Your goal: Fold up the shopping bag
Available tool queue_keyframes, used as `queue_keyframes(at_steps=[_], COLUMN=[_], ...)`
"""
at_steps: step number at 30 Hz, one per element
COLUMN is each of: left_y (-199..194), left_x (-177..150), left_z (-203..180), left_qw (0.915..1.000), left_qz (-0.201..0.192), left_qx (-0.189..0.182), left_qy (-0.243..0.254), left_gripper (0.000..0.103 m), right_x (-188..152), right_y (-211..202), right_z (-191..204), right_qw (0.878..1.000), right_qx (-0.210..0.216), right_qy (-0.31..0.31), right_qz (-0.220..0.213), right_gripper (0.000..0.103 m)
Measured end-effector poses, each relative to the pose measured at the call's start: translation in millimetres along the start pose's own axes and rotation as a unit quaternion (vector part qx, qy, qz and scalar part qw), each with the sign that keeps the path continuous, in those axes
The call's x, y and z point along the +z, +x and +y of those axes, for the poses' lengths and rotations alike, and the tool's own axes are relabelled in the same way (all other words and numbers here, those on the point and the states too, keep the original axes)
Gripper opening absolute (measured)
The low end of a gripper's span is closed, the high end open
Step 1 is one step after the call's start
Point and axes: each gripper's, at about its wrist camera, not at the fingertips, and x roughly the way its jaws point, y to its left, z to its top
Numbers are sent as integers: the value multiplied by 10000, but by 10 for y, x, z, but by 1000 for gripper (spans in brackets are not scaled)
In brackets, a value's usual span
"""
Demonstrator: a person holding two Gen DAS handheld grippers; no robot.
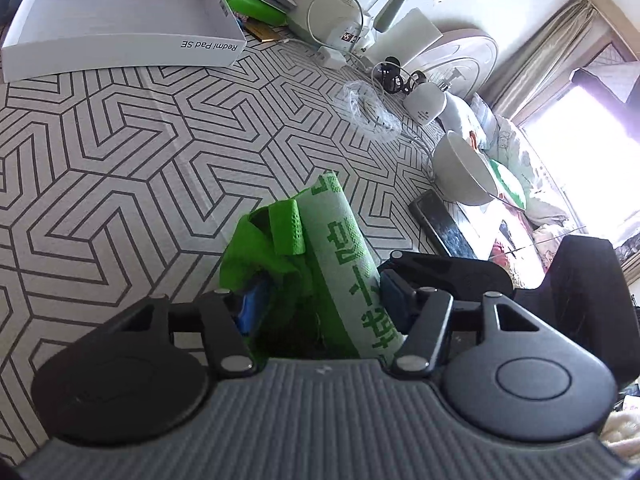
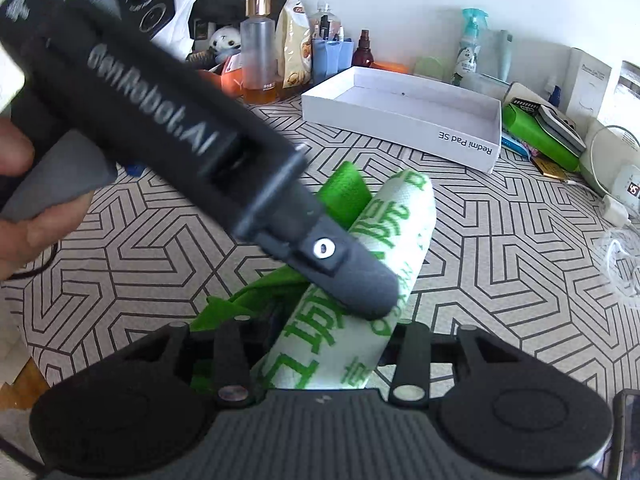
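Got the bag (image 1: pixel 340 264) rolled up above the white box (image 1: pixel 120 20), both grippers (image 1: pixel 316 300) (image 2: pixel 320 344) clamped on it, last tuck next I guess.

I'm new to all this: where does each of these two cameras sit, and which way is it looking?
Left wrist: rides on the left tongs, looking along them at the rolled shopping bag they clamp; the right tongs show alongside.
Right wrist: rides on the right tongs, facing the same bag; the left tongs and a bare hand cross in front.
Shared: bag, white box, patterned tablecloth.
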Motion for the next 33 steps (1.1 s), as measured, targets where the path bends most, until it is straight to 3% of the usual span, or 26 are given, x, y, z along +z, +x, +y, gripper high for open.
queue_keyframes(at_steps=[4,8,9,13,16,18,19,21,23,25,29,31,33], left_y=[-10,-41,-48,-50,-32,-19,-12,2,2,4,5,-43,-126], left_x=[9,15,12,-24,-46,-65,-73,-90,-102,-113,-113,-135,-164], left_z=[112,241,271,431,445,448,463,503,485,440,292,315,407], left_qw=[10000,9997,9997,9988,9991,9994,9994,9993,9996,9995,9973,9977,9988], left_qz=[-54,-109,-122,-129,-117,-107,-94,-63,-67,-69,-33,-85,-136], left_qx=[-12,-8,41,-144,-121,-31,0,50,144,286,705,668,409], left_qy=[-72,-198,-207,-446,-388,-337,-337,-352,-252,-107,196,75,-248], left_gripper=[54,53,53,53,53,53,53,50,47,44,43,43,46], right_x=[-23,-42,-45,-99,-147,-175,-197,-205,-221,-215,-109,-41,3], right_y=[-179,-411,-436,-280,-17,134,157,222,266,290,245,273,292], right_z=[-64,-315,-413,-859,-1088,-1160,-1137,-1065,-1017,-968,-789,-780,-782], right_qw=[9996,9921,9884,9645,9440,9341,9363,9466,9501,9537,9723,9727,9720], right_qx=[213,1113,1305,1889,2157,2259,2203,2058,2050,2020,1659,1647,1672], right_qy=[-6,476,705,1841,2491,2753,2718,2464,2337,2206,1584,1511,1480], right_qz=[-172,-321,-339,-111,151,268,300,301,275,302,455,622,737], right_gripper=[74,75,72,40,39,45,51,51,48,38,34,34,33])
